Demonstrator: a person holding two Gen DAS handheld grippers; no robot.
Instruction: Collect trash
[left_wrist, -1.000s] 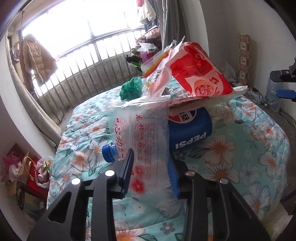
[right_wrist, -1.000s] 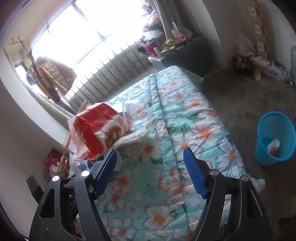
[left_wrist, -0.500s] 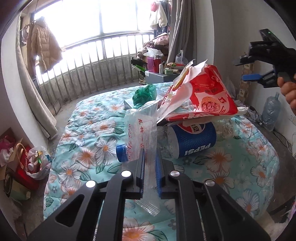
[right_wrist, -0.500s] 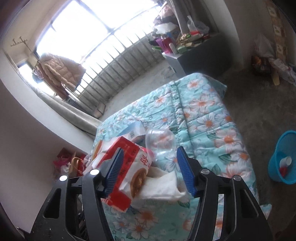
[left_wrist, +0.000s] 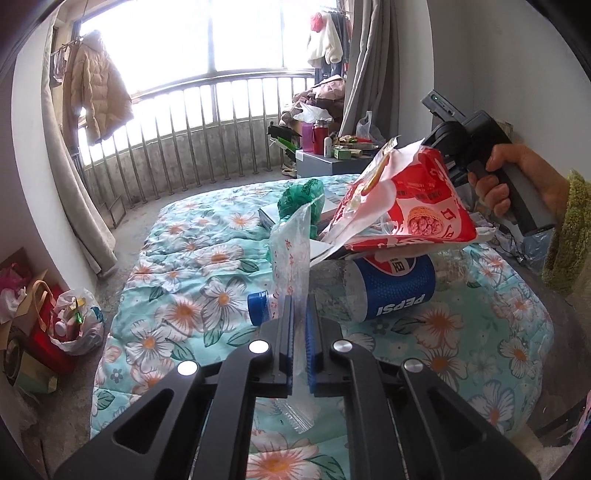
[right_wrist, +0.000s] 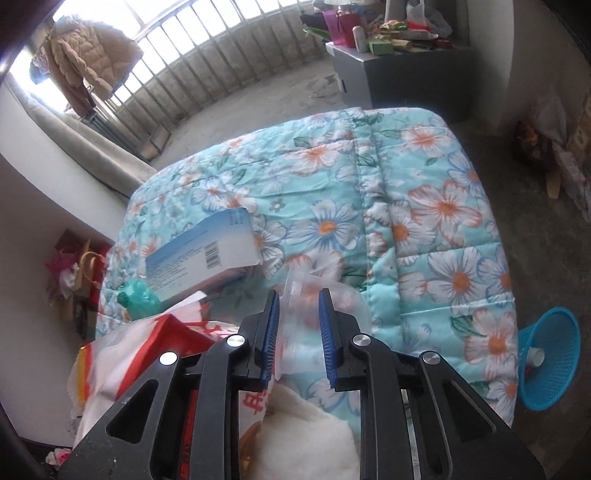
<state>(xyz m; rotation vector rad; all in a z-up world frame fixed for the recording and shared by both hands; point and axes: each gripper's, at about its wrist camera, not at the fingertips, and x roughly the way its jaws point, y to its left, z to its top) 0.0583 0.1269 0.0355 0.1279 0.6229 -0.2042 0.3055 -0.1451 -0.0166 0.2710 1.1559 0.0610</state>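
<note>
My left gripper is shut on a clear plastic wrapper with red print, held above the floral bed quilt. Behind it lie a Pepsi bottle with a blue cap and a red and white snack bag. The right gripper's body shows behind that bag in the left wrist view. My right gripper is closed around a clear plastic cup, its pads touching both sides. The red bag and white tissue lie below it.
A blue and white box and a green plastic bag lie on the quilt. A blue trash basket stands on the floor at the bed's right. A cluttered grey cabinet is beyond the bed. Bags sit by the left wall.
My left gripper closed on the clear wrapper and lifted it. My right gripper moved over the trash pile and closed around the clear cup.
</note>
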